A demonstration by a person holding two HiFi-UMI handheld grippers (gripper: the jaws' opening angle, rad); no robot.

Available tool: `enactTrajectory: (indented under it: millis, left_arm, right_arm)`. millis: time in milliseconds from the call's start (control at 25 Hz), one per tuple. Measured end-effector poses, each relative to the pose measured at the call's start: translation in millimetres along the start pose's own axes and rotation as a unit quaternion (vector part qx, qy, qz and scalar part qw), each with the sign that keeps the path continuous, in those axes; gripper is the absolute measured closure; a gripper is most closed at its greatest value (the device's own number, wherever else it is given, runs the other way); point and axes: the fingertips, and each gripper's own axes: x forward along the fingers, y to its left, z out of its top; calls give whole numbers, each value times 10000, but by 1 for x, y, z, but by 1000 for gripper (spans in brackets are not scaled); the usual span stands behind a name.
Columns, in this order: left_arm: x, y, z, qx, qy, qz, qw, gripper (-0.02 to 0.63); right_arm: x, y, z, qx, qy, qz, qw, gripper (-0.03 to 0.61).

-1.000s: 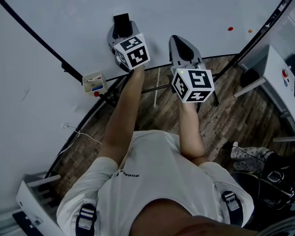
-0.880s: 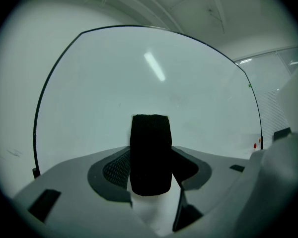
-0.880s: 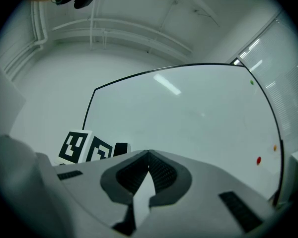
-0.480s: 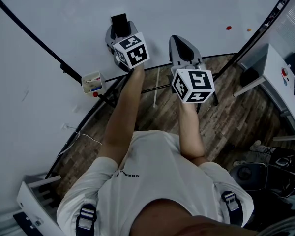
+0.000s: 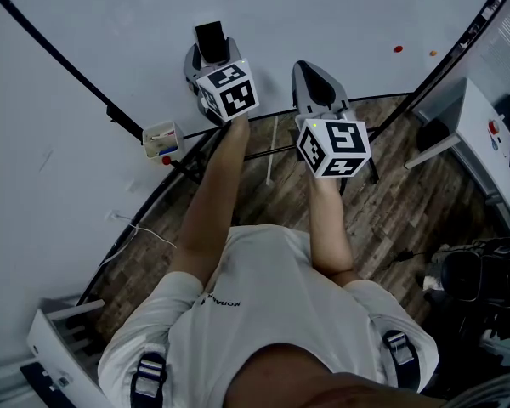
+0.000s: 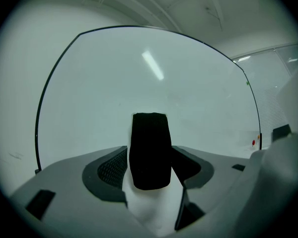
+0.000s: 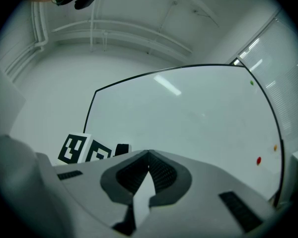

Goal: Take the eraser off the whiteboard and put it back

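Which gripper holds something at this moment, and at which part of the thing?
Neither. The left gripper jaws have just been opening; the black eraser stands between them on the whiteboard, not clamped. The right gripper is shut and empty.

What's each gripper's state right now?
Left gripper: open; jaws have just been opening, with the black eraser between them, unclamped.
Right gripper: shut, empty.

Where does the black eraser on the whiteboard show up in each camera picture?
Head view: black rectangular eraser, top, left of centre.
Left gripper view: eraser at centre, just below the middle.
Right gripper view: eraser, small, lower left.
Shared landmark: small red dot, toward the right.
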Motion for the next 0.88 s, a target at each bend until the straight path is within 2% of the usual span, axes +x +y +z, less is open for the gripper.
enactTrajectory:
  millis: [560, 880]
  left_arm:
    - [-27, -5, 11, 76, -183, -89, 9998, 350]
    - [-44, -2, 17, -9, -334, -144, 9993, 351]
  right_arm:
    - [-6, 9, 1, -1, 1, 65, 10000, 565]
    - [-8, 14, 2, -6, -2, 80, 10000, 565]
